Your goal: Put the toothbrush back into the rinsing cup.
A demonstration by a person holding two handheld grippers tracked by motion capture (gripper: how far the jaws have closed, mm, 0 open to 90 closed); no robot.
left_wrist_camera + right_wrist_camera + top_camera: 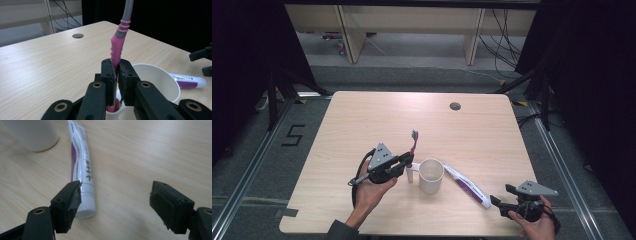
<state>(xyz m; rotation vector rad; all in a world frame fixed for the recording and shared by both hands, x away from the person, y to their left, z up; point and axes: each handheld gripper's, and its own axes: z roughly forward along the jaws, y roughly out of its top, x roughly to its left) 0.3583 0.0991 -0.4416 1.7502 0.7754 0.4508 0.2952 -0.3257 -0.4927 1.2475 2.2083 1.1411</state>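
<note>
holding the pink toothbrush upright in the clamped left gripper fingers beside the white cup on the table, probably dropping it in next, right gripper fingers gaping empty by the toothpaste tube

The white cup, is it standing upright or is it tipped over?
Upright. The white cup rests on the table, its round open mouth facing up in the high view.
</note>
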